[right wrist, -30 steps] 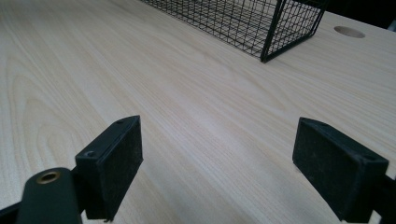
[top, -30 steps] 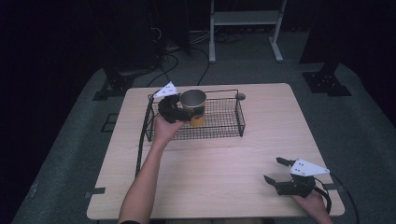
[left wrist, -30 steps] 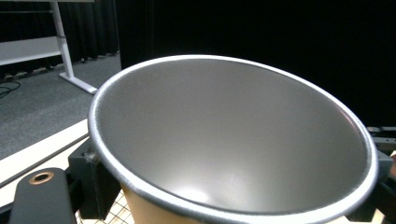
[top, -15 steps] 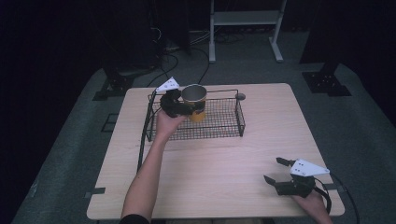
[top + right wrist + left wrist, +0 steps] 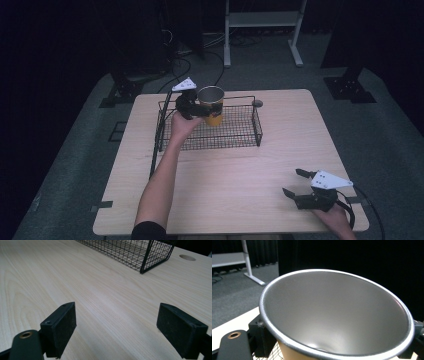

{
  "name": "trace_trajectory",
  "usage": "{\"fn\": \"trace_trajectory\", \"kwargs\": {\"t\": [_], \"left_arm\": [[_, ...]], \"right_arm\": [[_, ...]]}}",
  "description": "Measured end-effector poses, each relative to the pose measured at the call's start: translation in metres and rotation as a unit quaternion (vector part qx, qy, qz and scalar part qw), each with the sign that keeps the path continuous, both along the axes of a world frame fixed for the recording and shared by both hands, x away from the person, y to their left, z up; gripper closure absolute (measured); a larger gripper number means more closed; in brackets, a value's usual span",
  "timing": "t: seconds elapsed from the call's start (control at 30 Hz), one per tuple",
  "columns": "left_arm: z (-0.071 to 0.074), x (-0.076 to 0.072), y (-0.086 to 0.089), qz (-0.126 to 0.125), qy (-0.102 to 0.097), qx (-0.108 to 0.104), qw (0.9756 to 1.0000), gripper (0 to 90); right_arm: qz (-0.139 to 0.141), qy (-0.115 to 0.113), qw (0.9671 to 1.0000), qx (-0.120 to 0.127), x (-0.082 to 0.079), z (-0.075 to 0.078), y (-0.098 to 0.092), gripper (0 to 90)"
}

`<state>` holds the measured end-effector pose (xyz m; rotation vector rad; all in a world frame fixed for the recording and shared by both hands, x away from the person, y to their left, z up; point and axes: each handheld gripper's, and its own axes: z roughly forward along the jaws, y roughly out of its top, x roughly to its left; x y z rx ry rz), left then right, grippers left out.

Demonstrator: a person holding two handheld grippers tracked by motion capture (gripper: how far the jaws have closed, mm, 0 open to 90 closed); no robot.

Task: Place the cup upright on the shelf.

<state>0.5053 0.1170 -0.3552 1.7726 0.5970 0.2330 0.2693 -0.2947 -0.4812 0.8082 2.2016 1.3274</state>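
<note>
A yellow cup with a silvery inside is held upright above the back left part of a black wire basket. My left gripper is shut on the cup's sides, and one black pad presses just below its rim. My right gripper rests low over the wooden table near its front right corner. Its jaws stand wide open with bare wood between them. A corner of the basket lies ahead of it.
A round cable hole sits in the tabletop just behind the basket. On the dark floor behind the table stand a white-legged frame, cables and black stand feet.
My left gripper has raised the cup a little, up out of the basket. The right gripper has stayed where it was.
</note>
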Motion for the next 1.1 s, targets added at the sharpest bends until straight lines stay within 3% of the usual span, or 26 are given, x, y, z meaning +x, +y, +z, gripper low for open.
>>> {"fn": "trace_trajectory", "kwargs": {"t": [0.17, 0.3, 0.4, 0.43, 0.63, 0.9, 1.07, 1.1], "left_arm": [[-0.001, 0.007, -0.003, 0.000, 0.005, 0.005, 1.0000, 12.7], [-0.005, 0.012, -0.003, 0.001, 0.005, -0.004, 1.0000, 12.7], [-0.012, 0.016, -0.003, 0.003, 0.012, 0.012, 0.9999, 12.7], [-0.016, 0.018, -0.003, 0.001, 0.013, 0.026, 0.9996, 12.7], [-0.025, 0.021, -0.006, -0.012, 0.019, 0.043, 0.9988, 12.7], [-0.033, 0.025, -0.009, -0.009, 0.019, 0.066, 0.9976, 12.7], [-0.038, 0.026, -0.011, -0.001, 0.023, 0.095, 0.9952, 12.7], [-0.040, 0.026, -0.013, -0.002, 0.025, 0.108, 0.9938, 12.7]], "right_arm": [[0.000, 0.000, 1.0000, 0.000, 0.000, 0.000, 0.000, 15.0], [0.001, -0.001, 1.0000, 0.000, 0.000, 0.000, 0.000, 15.0], [0.002, -0.002, 1.0000, 0.000, 0.000, 0.000, 0.000, 15.0], [0.002, -0.002, 1.0000, -0.001, 0.000, 0.000, 0.000, 15.0], [0.002, -0.002, 1.0000, 0.000, 0.000, 0.000, 0.000, 15.0], [0.003, -0.003, 1.0000, -0.001, 0.000, 0.000, 0.000, 15.0], [0.003, -0.003, 1.0000, -0.001, 0.000, 0.000, 0.000, 15.0], [0.003, -0.003, 1.0000, -0.001, 0.000, 0.000, 0.000, 15.0]]}}
